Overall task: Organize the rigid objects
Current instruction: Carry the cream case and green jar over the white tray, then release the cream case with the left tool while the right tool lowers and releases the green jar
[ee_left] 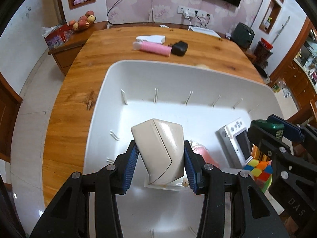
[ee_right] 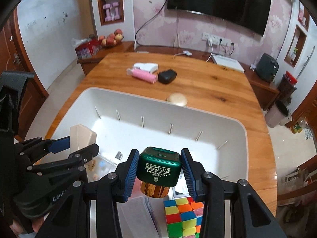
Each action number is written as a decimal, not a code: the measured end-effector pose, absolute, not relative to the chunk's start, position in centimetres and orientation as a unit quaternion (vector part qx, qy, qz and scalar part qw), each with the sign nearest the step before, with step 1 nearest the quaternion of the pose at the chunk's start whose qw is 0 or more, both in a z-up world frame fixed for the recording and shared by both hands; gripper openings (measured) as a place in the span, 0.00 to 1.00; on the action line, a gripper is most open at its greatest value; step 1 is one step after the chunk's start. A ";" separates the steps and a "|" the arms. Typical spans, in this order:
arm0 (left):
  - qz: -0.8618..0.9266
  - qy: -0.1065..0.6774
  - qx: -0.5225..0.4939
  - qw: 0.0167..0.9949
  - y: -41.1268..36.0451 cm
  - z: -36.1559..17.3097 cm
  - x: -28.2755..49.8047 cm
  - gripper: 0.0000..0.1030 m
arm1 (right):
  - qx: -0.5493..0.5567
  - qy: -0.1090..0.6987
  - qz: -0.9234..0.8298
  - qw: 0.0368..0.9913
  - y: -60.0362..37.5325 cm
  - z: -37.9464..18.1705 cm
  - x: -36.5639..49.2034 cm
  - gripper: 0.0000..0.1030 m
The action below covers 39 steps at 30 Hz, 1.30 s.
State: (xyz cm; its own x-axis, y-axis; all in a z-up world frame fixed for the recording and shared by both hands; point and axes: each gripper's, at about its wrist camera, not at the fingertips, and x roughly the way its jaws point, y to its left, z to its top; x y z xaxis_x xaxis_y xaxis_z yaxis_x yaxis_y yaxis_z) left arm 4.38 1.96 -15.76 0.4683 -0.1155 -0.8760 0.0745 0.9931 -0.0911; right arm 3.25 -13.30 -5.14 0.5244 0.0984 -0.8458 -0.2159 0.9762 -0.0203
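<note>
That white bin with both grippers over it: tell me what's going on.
A person is sorting items into the white bin. The left gripper is shut on a beige angular case, the right gripper on a green-capped jar, both over the bin. A Rubik's cube is already inside. A pink tube and black case remain on the table.

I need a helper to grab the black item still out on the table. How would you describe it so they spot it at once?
Look past the white bin on the wooden table, toward the TV wall. Three things lie together there: a white bottle, a pink tube and a black case. It is the only dark one, rounded, at their right end.
</note>
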 end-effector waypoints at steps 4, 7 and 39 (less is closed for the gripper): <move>-0.060 0.514 -0.013 0.856 1.7 -16.2 4.3 0.46 | -0.051 0.502 0.091 0.859 -13.5 -6.4 4.0 0.42; -0.060 0.507 0.001 0.860 1.5 -16.1 4.3 0.46 | -0.042 0.518 0.093 0.849 -13.7 -7.3 4.4 0.42; -0.037 0.491 0.039 0.870 0.7 -14.6 3.6 0.72 | -0.015 0.507 0.086 0.857 -15.1 -7.0 4.0 0.51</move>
State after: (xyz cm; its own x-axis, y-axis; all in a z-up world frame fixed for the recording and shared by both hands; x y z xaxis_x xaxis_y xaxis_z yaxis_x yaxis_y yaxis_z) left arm 3.61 0.73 -14.56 0.5160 -0.0264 -0.8562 0.1036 0.9941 0.0318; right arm 3.99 -15.12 -6.99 0.4708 0.1321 -0.8723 -0.1627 0.9848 0.0613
